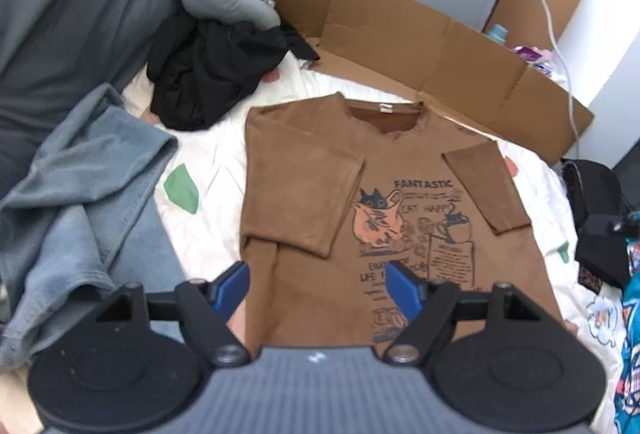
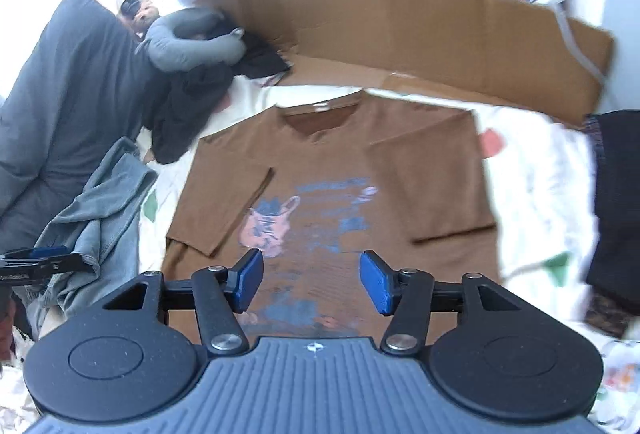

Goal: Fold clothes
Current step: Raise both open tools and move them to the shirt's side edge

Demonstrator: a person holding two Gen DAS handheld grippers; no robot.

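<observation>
A brown T-shirt [image 1: 384, 202] with a cat print lies flat on the white bedsheet [image 1: 216, 158], print up, collar at the far end. Both of its sleeves are folded in over the body. My left gripper [image 1: 318, 288] hovers above the shirt's lower part, open, with nothing between its blue pads. In the right wrist view the same shirt [image 2: 332, 170] fills the middle, blurred. My right gripper [image 2: 311, 282] hangs open over the shirt's lower half and holds nothing. The left gripper's tip [image 2: 40, 258] shows at the left edge of that view.
A black garment [image 1: 212, 70] is heaped beyond the shirt's left shoulder. A grey-blue garment [image 1: 84, 202] lies crumpled at the left. Flattened cardboard [image 1: 420, 46] lines the far side. A grey neck pillow [image 2: 192, 38] sits far left. Dark bags [image 1: 596, 226] and a white cable [image 1: 560, 46] are at the right.
</observation>
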